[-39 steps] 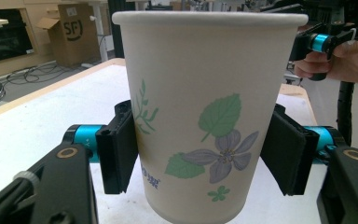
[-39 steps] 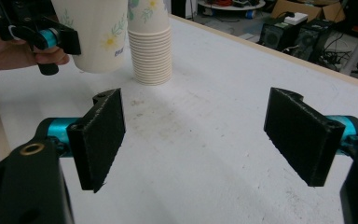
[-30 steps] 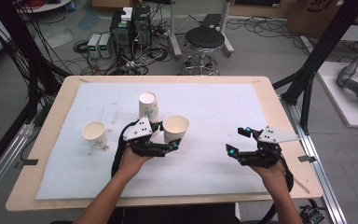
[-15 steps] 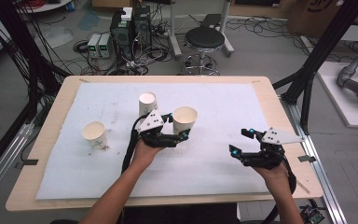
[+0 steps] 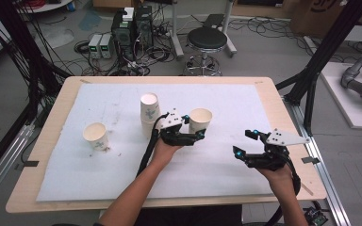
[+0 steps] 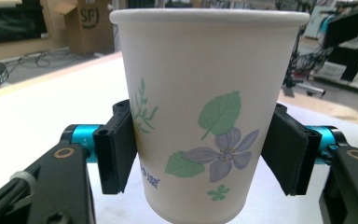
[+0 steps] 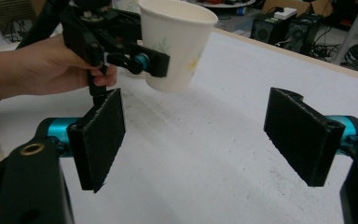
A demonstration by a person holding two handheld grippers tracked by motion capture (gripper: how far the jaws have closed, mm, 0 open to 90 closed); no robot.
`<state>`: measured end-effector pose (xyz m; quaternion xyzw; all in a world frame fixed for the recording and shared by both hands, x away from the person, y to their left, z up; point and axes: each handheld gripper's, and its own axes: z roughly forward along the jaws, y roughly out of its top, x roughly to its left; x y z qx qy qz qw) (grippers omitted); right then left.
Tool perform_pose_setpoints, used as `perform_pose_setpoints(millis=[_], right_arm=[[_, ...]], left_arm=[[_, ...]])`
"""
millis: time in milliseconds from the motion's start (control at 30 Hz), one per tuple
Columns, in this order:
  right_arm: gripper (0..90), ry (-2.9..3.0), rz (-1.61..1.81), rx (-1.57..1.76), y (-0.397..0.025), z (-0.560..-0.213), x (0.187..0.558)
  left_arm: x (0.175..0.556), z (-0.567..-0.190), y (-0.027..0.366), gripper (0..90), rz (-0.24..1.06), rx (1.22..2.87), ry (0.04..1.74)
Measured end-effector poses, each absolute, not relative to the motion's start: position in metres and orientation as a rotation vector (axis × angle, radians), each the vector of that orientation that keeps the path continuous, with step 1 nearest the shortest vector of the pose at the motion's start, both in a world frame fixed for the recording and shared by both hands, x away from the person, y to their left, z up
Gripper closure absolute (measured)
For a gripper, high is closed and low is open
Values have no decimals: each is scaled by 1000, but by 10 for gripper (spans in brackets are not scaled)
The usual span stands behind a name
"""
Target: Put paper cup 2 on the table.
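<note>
Broadly, the white foam-covered wooden table (image 5: 122,179) lay under everything, and the left gripper (image 5: 194,135) hung above its middle, its jaws closed on the flower-printed white paper cup (image 5: 200,120), pressing its lower wall from both sides. That cup was upright and, judging from the right gripper view, lifted clear of the mat. Just to the left of that gripper stood the tall stack of two matching paper cups (image 5: 150,110), and farther left, well apart, the single paper cup (image 5: 95,135) sat alone. The right gripper (image 5: 246,143) hovered well to the right of the held cup, jaws spread wide and holding nothing. By my judgement the work was partway: one cup was picked up, its setting down or stacking remained, and the lone cup was untouched.
</note>
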<state>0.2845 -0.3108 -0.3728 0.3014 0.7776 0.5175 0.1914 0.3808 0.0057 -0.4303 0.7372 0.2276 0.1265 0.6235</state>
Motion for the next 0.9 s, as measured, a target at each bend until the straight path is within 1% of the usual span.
perform_pose_setpoints(millis=[267,500,667,900], right_arm=[[209,2193,1446,852,-311,-375,284],[209,2197,1443,850,-310,-375,284],[210,2197,1444,852,-311,-375,284],[209,2201,1442,847,-310,-375,283]], left_arm=[[387,-446,-9,324,287,1804,563],[387,-453,-18,326,314,1907,583],[384,-454,-20,325,329,1973,564],[378,-452,-14,318,327,2013,603]])
